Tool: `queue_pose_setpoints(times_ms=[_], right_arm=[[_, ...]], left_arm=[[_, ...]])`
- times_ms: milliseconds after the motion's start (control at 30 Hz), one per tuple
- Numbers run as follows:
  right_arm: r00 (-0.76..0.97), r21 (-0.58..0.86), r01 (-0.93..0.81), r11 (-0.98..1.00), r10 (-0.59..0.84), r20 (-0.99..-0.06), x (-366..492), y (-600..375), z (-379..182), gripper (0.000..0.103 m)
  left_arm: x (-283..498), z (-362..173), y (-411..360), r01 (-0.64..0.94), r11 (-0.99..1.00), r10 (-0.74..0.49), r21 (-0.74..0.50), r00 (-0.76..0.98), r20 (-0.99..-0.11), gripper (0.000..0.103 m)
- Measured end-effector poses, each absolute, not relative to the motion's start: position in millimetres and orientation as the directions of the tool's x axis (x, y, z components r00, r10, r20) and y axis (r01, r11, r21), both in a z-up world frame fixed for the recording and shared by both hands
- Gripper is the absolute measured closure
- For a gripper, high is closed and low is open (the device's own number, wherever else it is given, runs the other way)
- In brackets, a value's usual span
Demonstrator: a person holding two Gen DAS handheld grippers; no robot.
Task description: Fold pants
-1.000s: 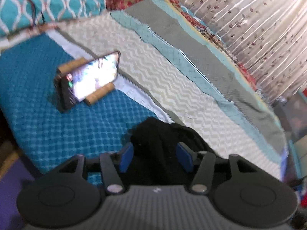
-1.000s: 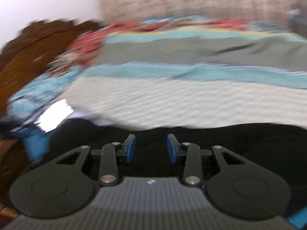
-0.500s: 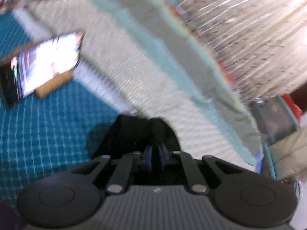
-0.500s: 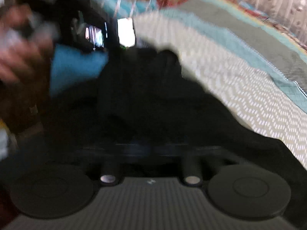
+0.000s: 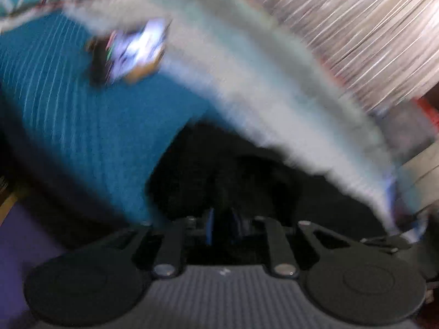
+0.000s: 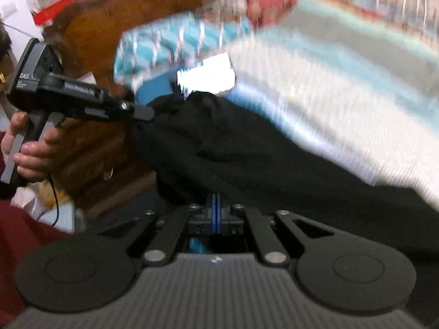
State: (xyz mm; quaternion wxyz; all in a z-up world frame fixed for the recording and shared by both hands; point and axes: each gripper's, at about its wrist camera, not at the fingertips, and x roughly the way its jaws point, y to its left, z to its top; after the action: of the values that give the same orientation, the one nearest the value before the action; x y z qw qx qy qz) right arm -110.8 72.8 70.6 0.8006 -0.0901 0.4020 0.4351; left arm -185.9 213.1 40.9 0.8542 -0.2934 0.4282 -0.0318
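Right wrist view: black pants (image 6: pixel 247 148) sprawl on bed, soft, limp, light. Right gripper (image 6: pixel 215 213) fingers pressed together, pinching fabric edge. Left gripper (image 6: pixel 148 113) bites far bunch; left view shows jaws opening, cloth between. Best hold prob. at waistband/hem corners; thick seams slip less.

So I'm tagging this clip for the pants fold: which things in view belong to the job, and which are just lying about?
Belongs to the job:
- black pants
- left gripper, jaws opening, black cloth between them
- right gripper, shut at the pants' near edge

Just lying about:
- lit phone propped on the bed
- teal blanket
- patterned pillow
- wooden headboard
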Motion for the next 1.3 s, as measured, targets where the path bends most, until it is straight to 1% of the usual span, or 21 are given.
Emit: queue_pose_setpoints(times_ms=[33, 100, 133, 200, 267, 300, 367, 433, 533, 567, 600, 700, 767, 800, 833, 867, 1000, 1067, 1167, 1233, 1300], right_arm=[[0.264, 0.211, -0.764, 0.61, 0.594, -0.76, -113, 78, 54, 0.094], [0.224, 0.201, -0.757, 0.622, 0.535, -0.814, -112, 86, 31, 0.093], [0.232, 0.193, -0.753, 0.629, 0.528, -0.817, -113, 85, 32, 0.093], [0.234, 0.239, -0.752, 0.615, 0.587, -0.775, -105, 81, 50, 0.089], [0.247, 0.295, -0.74, 0.605, 0.652, -0.717, -93, 75, 71, 0.07], [0.277, 0.302, -0.729, 0.614, 0.668, -0.69, -82, 77, 83, 0.065], [0.338, 0.283, -0.716, 0.638, 0.672, -0.659, -54, 89, 97, 0.043], [0.345, 0.282, -0.732, 0.62, 0.695, -0.631, -26, 113, 104, 0.03], [0.263, 0.335, -0.749, 0.571, 0.721, -0.641, 22, 159, 90, 0.024], [0.237, 0.347, -0.751, 0.562, 0.72, -0.652, 30, 168, 84, 0.021], [0.207, 0.355, -0.755, 0.552, 0.714, -0.669, 39, 182, 74, 0.02], [0.125, 0.321, -0.791, 0.521, 0.65, -0.749, 44, 217, 43, 0.021], [0.049, 0.309, -0.81, 0.498, 0.583, -0.811, 46, 237, 20, 0.051], [0.029, 0.324, -0.799, 0.506, 0.572, -0.82, 43, 236, 13, 0.055], [0.053, 0.324, -0.797, 0.51, 0.593, -0.803, 38, 232, 16, 0.07], [0.065, 0.328, -0.796, 0.51, 0.61, -0.79, 34, 225, 25, 0.074], [0.202, 0.29, -0.813, 0.504, 0.713, -0.671, 22, 207, 84, 0.075], [0.29, 0.25, -0.823, 0.51, 0.755, -0.588, 23, 206, 114, 0.075], [0.408, 0.153, -0.838, 0.523, 0.788, -0.461, 32, 214, 128, 0.072], [0.427, 0.15, -0.82, 0.553, 0.765, -0.482, 49, 228, 107, 0.068], [0.425, 0.17, -0.781, 0.602, 0.71, -0.562, 69, 236, 73, 0.057]], left_arm=[[-185, 31, 215, -0.225, 0.819, -0.301, -0.528, 0.615, -0.729, 0.072], [-187, 29, 224, -0.271, 0.784, -0.294, -0.558, 0.63, -0.719, 0.041], [-189, 31, 229, -0.265, 0.768, -0.301, -0.583, 0.655, -0.693, 0.036], [-189, 35, 238, -0.239, 0.742, -0.317, -0.626, 0.698, -0.642, 0.018], [-182, 29, 241, -0.226, 0.716, -0.349, -0.661, 0.705, -0.618, 0.013], [-175, 25, 239, -0.222, 0.703, -0.372, -0.676, 0.694, -0.616, 0.013], [-166, 18, 233, -0.21, 0.691, -0.405, -0.692, 0.681, -0.61, 0.013], [-160, 13, 227, -0.198, 0.699, -0.409, -0.687, 0.677, -0.612, 0.012], [-154, 4, 222, -0.197, 0.708, -0.4, -0.678, 0.679, -0.616, 0.015], [-156, 2, 221, -0.198, 0.711, -0.394, -0.674, 0.682, -0.616, 0.025], [-156, 0, 220, -0.197, 0.718, -0.389, -0.667, 0.681, -0.62, 0.044], [-159, -3, 218, -0.187, 0.746, -0.374, -0.639, 0.677, -0.634, 0.056], [-163, -2, 219, -0.176, 0.754, -0.372, -0.633, 0.679, -0.633, 0.059], [-164, 2, 221, -0.166, 0.749, -0.381, -0.641, 0.684, -0.622, 0.061], [-165, 8, 223, -0.153, 0.74, -0.392, -0.655, 0.692, -0.605, 0.062], [-164, 18, 226, -0.127, 0.73, -0.405, -0.672, 0.712, -0.574, 0.063], [-157, 66, 234, -0.016, 0.778, -0.337, -0.628, 0.834, -0.438, 0.063], [-145, 79, 239, -0.01, 0.805, -0.287, -0.594, 0.869, -0.404, 0.063], [-119, 71, 247, -0.077, 0.821, -0.231, -0.565, 0.861, -0.454, 0.063], [-99, 50, 252, -0.144, 0.822, -0.215, -0.552, 0.818, -0.534, 0.063], [-80, 22, 254, -0.227, 0.836, -0.178, -0.499, 0.748, -0.639, 0.061]])
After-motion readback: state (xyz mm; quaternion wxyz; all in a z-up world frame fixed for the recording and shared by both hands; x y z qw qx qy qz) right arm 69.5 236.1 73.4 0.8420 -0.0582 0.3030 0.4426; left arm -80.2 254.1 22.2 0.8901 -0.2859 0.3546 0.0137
